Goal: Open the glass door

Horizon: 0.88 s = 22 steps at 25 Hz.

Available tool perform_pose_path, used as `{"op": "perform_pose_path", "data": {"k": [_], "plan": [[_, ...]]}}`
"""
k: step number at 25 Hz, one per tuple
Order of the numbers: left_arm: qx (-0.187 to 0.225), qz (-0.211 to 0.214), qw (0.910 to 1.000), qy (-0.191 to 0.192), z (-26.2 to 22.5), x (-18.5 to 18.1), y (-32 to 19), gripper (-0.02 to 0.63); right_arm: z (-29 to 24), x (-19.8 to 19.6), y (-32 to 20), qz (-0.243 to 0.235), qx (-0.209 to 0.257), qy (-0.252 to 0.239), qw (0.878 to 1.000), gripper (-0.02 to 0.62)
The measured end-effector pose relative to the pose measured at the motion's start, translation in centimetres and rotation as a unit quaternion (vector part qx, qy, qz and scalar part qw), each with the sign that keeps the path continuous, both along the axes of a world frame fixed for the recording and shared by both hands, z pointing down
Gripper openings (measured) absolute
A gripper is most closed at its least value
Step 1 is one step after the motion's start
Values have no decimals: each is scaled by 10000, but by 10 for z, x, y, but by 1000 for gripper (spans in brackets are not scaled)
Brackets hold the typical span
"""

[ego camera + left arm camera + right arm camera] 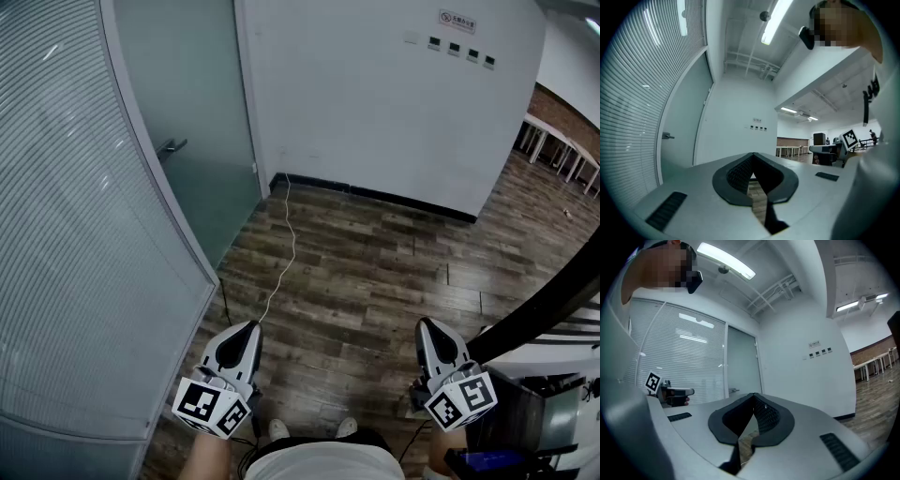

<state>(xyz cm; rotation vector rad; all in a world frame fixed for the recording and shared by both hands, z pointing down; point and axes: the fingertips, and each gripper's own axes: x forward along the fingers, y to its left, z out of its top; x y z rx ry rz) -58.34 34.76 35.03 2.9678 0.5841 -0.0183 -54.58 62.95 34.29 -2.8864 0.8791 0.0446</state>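
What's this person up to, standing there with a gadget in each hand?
A person stands on a wood floor holding a left gripper and a right gripper out in front. Both are shut and empty. The aim is to open the frosted glass door ahead on the left. It looks closed, and neither gripper has reached its handle yet.

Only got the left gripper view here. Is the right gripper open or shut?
Observer: Shut. The right gripper has nothing between its jaws.
Operator: Anything on the floor on the way to the door?
Observer: Yes. In the head view a white cable runs over the wood floor, from the corner beside the door toward the person's feet.
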Motion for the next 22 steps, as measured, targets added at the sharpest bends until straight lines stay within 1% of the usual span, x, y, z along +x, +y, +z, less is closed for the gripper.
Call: {"op": "perform_pose_path", "data": {"k": [6, 11, 16, 22], "plan": [[-8, -212, 9998, 23, 0, 7, 35, 0, 4, 18, 41, -156, 31, -48, 9999, 2], [-14, -437, 9990, 81, -2, 8, 60, 0, 6, 32, 63, -411, 24, -44, 9991, 2], [-33, -546, 9985, 2, 2, 15, 65, 0, 15, 45, 66, -557, 36, -141, 9983, 2], [-49, -504, 9987, -3, 6, 41, 71, 0, 20, 68, 65, -618, 19, -153, 9980, 1]]}}
